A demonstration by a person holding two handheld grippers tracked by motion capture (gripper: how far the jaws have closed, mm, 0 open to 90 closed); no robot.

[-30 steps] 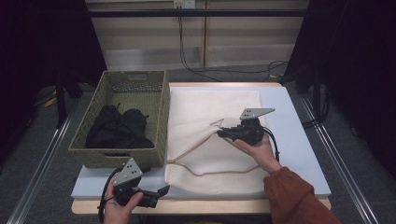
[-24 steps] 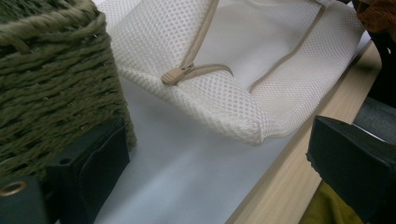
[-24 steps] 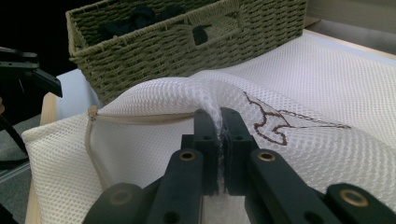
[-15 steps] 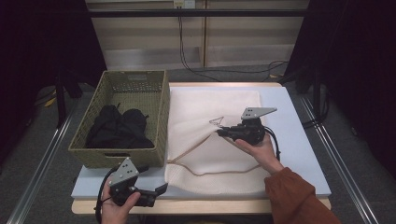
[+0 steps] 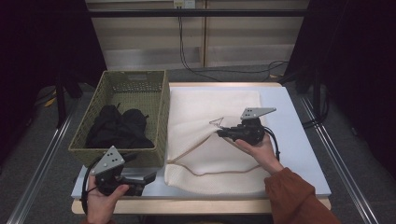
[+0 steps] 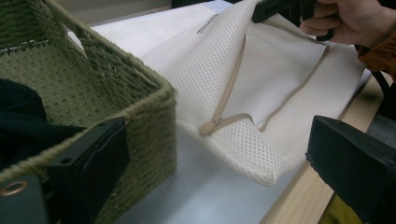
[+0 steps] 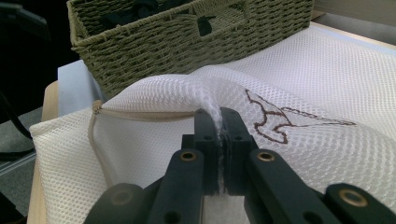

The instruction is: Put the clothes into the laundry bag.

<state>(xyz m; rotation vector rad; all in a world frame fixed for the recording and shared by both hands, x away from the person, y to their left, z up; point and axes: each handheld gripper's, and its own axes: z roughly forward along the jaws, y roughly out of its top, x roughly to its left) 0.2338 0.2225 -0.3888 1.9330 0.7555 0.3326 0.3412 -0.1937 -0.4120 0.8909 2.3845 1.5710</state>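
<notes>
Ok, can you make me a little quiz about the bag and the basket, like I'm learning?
1. True or false: the right gripper has its jaws shut on the white mesh bag.
2. What lies inside the green basket? A) black clothes B) red apples C) blue cups
3. Fill in: the left gripper has its jaws ____ with nothing between them.

Key:
1. True. In the right gripper view the mesh is pinched between the jaws and pulled up in a fold.
2. A. The black clothes sit in a heap in the basket.
3. Open. In the left gripper view the jaws stand wide apart, facing the bag's zip opening.
</notes>
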